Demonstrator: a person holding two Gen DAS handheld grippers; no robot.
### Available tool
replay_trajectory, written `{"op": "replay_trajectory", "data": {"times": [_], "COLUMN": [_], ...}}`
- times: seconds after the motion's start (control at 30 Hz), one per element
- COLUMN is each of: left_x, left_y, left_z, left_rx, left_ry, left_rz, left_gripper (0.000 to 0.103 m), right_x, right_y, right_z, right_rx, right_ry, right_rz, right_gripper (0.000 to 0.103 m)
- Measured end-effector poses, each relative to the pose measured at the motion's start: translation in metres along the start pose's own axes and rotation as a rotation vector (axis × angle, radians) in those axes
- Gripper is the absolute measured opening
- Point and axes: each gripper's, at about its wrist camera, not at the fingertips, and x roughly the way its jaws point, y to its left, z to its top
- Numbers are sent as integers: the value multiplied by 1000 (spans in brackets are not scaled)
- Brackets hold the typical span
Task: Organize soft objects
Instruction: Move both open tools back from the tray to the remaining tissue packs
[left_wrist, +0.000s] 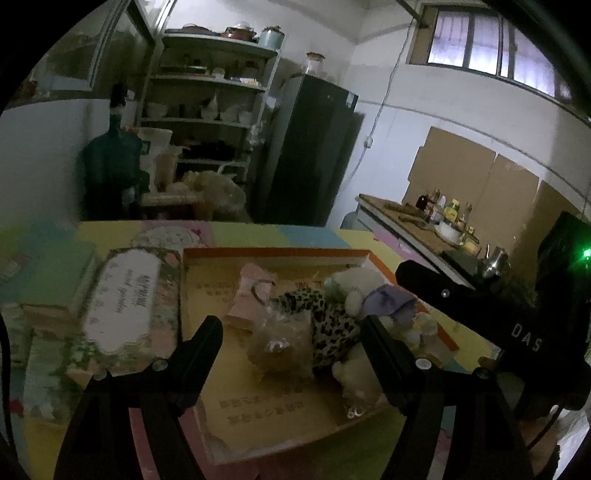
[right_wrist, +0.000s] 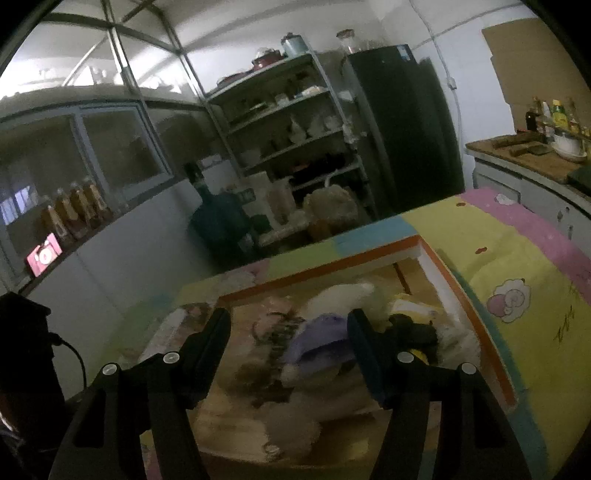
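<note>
Orange-rimmed box (left_wrist: 376, 263) already piled with soft toys (left_wrist: 325, 325); looks mostly sorted

Left tongs (left_wrist: 291, 332) and right tongs (right_wrist: 290, 328) gape empty; toys at 12 o'clock.

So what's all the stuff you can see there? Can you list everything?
Shallow box: one, orange-rimmed, on the table.
Soft toys: a few, white, in the box.
Leopard-print cloth: one, in the box.
Purple soft thing: one, among the toys.
Floral box: one, left of the orange box.
Tablecloth: pastel patches.
Fridge: one, dark, behind.
Shelf rack: one, grey.
Left gripper: open.
Right gripper: open.
</note>
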Motion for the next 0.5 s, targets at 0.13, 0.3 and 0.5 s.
{"op": "replay_trajectory", "data": {"times": [0.13,0.3,0.5], "left_x": [-15,-37,-62], "left_y": [3,14,26], "left_z": [0,-1,-5], "left_rx": [-3,-13,-27], "left_ry": [-25,-58,-86], "left_rz": [-5,1,15], "left_gripper": [77,77,77], "right_x": [-12,-22,-31], "right_y": [15,35,62], "right_z": [-2,-5,-11], "right_rx": [-21,-37,-58], "right_ry": [-17,-27,-35], "right_rz": [-2,12,40], "right_gripper": [67,67,68]}}
